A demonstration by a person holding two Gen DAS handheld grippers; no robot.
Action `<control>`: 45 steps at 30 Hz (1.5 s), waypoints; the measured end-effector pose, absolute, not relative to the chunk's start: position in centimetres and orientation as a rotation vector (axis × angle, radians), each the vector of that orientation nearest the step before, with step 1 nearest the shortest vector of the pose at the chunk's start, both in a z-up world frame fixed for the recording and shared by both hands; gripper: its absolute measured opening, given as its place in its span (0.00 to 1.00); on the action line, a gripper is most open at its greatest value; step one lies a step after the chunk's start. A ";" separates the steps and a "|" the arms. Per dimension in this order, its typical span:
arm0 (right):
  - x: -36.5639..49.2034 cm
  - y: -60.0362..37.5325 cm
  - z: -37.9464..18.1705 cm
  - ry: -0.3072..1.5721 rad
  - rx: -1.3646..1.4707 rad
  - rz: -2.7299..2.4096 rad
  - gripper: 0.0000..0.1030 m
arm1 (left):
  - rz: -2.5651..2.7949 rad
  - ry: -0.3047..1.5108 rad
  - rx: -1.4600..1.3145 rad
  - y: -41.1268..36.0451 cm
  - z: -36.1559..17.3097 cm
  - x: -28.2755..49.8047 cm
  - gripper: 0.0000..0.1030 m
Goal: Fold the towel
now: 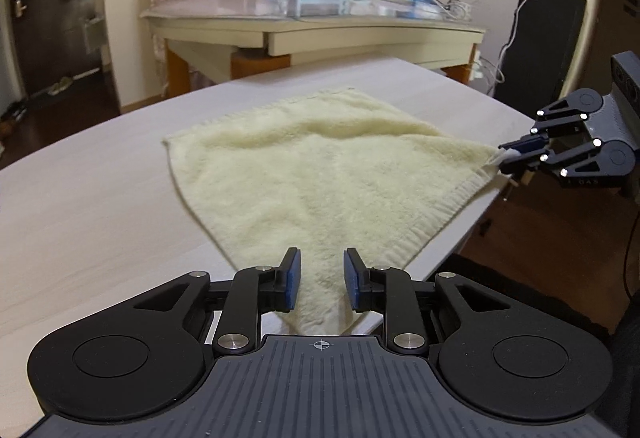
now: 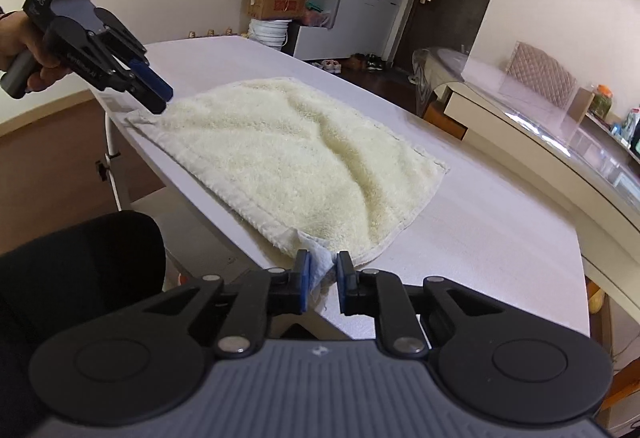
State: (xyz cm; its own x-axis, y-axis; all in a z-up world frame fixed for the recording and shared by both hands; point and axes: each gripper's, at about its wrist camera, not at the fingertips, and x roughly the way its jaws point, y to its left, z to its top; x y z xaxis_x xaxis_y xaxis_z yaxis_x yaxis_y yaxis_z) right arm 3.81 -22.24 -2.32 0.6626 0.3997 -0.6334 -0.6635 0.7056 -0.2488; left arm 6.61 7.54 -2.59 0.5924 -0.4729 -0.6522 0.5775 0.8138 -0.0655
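Lying on table [image 1: 100, 198], towel [image 1: 320, 166]: near corners between both jaws.

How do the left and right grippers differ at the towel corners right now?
The right gripper is clamped on its corner of the towel. The left gripper has its jaws apart, with fabric between them but not pinched. The right gripper's corner is drawn taut at the table edge, while the left gripper's corner lies slack. Both grippers tilt down at near corners.
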 end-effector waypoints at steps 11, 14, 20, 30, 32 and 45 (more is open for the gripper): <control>3.4 -22.4 -3.3 0.577 -0.526 0.651 0.16 | -0.713 0.648 0.167 3.6 -2.2 7.6 0.26; 3.1 -22.8 -3.0 0.598 -0.499 0.667 0.15 | -0.761 0.629 0.169 1.5 -2.1 8.2 0.26; 2.2 -23.2 -3.3 0.573 -0.523 0.656 0.23 | -0.855 0.617 0.176 -2.8 -2.9 9.5 0.26; -1.0 -22.2 -5.8 0.398 -0.883 0.639 0.43 | -0.916 0.656 0.182 -5.8 -4.2 10.6 0.26; -1.1 -21.9 -6.6 0.364 -0.954 0.625 0.41 | -0.921 0.659 0.183 -6.3 -4.3 10.7 0.26; -2.0 -21.7 -6.7 0.201 -1.114 0.629 0.32 | -0.943 0.681 0.206 -7.4 -4.6 10.7 0.26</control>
State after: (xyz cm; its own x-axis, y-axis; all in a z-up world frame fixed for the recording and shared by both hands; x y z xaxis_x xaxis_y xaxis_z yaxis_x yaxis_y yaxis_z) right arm -2.02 -21.71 -6.67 0.8105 0.3706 -0.4536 -0.5649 0.2900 -0.7725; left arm 10.66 -7.44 -4.64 0.3987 -0.6760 -0.6197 0.8008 0.5859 -0.1239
